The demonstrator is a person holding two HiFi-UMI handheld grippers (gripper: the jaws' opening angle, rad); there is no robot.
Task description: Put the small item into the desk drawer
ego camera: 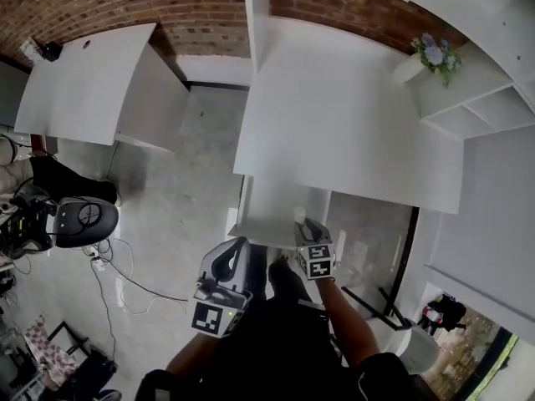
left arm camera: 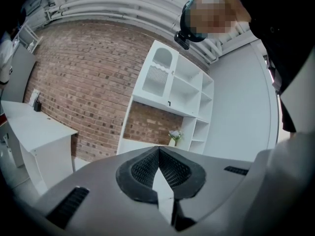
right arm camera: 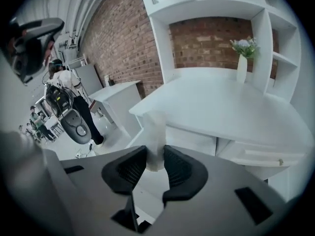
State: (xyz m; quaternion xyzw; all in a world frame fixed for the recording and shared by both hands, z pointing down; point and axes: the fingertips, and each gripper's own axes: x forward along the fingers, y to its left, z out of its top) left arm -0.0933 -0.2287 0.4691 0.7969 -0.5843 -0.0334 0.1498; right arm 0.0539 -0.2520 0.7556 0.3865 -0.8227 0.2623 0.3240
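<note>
Right gripper view | small white item (right arm camera: 155, 132) | clamped inside right claw (right arm camera: 155, 152)

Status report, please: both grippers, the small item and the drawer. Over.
Left gripper shut, empty. Right gripper shut on small white item, near the drawer front edge. Drawer looks pulled out; nothing seen in the way.

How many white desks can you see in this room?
2. The left desk stands by the brick wall. The front desk fills the middle of the head view, with a vase at its far right corner. Others may be out of view.
</note>
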